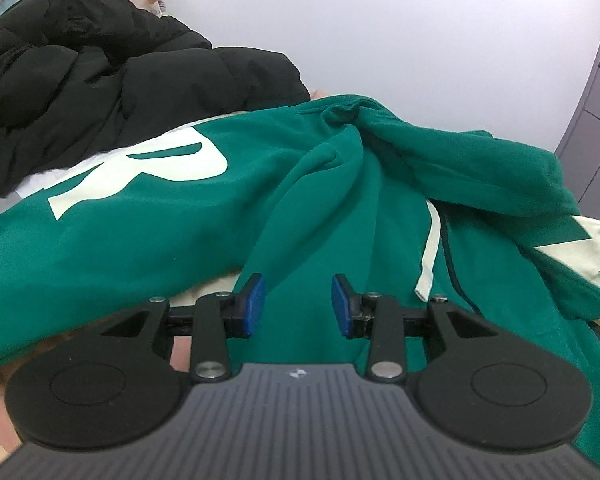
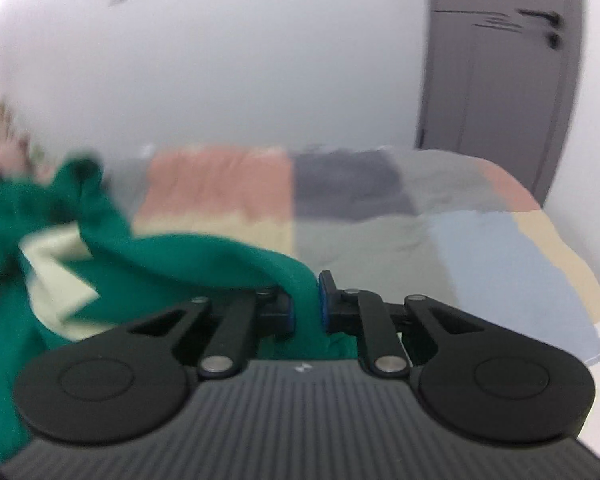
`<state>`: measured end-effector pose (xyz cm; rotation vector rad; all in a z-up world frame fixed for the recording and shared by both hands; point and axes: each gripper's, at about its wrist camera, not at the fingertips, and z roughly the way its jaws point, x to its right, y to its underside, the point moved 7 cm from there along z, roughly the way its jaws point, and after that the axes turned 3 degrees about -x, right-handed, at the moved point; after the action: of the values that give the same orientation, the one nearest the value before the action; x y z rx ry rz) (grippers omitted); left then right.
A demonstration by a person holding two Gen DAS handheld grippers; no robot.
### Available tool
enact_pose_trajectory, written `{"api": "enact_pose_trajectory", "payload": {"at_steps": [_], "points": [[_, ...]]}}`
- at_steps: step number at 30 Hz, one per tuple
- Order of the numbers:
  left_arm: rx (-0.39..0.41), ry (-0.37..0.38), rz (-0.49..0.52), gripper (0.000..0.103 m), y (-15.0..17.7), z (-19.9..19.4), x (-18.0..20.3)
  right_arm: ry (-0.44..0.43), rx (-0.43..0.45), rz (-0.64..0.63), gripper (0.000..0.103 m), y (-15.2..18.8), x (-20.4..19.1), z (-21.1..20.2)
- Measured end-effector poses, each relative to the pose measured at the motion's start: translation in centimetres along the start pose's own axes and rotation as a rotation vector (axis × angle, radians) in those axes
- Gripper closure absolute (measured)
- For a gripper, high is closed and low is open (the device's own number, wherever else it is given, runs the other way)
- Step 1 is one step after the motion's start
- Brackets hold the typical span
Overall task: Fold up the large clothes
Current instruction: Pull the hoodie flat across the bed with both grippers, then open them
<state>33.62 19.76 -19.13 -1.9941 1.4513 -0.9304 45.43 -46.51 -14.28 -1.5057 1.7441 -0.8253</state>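
A large green sweatshirt [image 1: 204, 232] with cream letters lies rumpled on the bed, its folds rising toward the right. My left gripper [image 1: 298, 306] is open, its blue pads just above a fold of the green cloth, holding nothing. My right gripper [image 2: 306, 304] is shut on a bunched strip of the same green sweatshirt [image 2: 148, 260], which trails off to the left in the blurred right wrist view. The cloth hides most of the right gripper's left pad.
A black puffer jacket [image 1: 100, 72] is heaped behind the sweatshirt at the left. The bed carries a patchwork cover [image 2: 380, 232] of pink, grey, blue and cream squares. A grey door [image 2: 500, 100] stands in the white wall at the right.
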Motion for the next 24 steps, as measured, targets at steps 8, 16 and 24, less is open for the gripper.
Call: {"api": "enact_pose_trajectory", "payload": {"at_steps": [8,16,24], "points": [[-0.017,-0.004,0.001,0.061,-0.4,1.2,-0.4,0.181,0.054,0.144,0.089,-5.7,9.6,-0.1],[-0.039,0.019,0.001,0.06,-0.6,2.6,0.1,0.355,-0.029,0.184,0.089,-4.4,16.1,6.4],[-0.063,0.095,-0.033,0.057,-1.2,4.4,2.0,0.274,-0.017,0.281,0.058,-0.9,16.4,8.1]]}}
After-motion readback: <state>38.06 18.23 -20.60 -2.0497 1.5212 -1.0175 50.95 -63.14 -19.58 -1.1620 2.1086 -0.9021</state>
